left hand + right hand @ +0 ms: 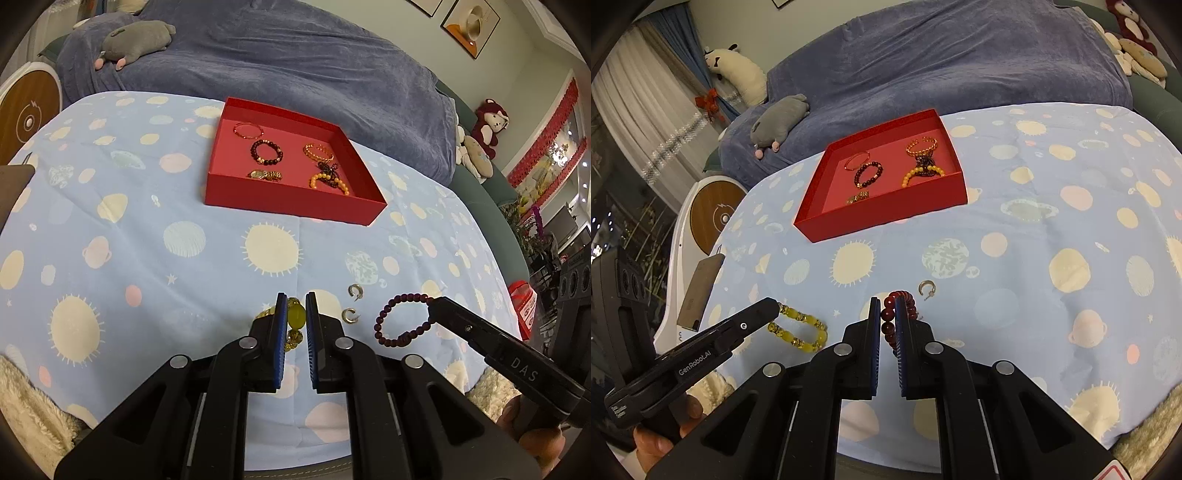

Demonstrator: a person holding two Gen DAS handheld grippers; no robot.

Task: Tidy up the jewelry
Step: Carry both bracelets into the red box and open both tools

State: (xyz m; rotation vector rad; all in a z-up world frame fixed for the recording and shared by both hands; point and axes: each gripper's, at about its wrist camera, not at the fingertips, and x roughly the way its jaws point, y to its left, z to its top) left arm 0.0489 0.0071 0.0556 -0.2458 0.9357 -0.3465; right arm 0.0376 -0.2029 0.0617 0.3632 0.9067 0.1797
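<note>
Left gripper (296, 312): jaws clamped on yellow bead bracelet (295, 320). Right gripper (887, 314): jaws clamped on dark red bead bracelet (888, 326). Both on the patterned cloth (147, 258); red tray (295, 208) of jewelry at 12 o'clock, two silver earrings (349, 315) between the bracelets.

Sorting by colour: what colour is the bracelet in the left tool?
Yellow bracelet, clearest in the right wrist view.

Cloth (147, 258) is pale blue w/ cream suns, pink planets. Red tray (295, 206), pink inside, near its far edge. Yellow beads (801, 328) & dark-red beads (399, 317) near the front edge; grippers black w/ blue pads (282, 332).
</note>
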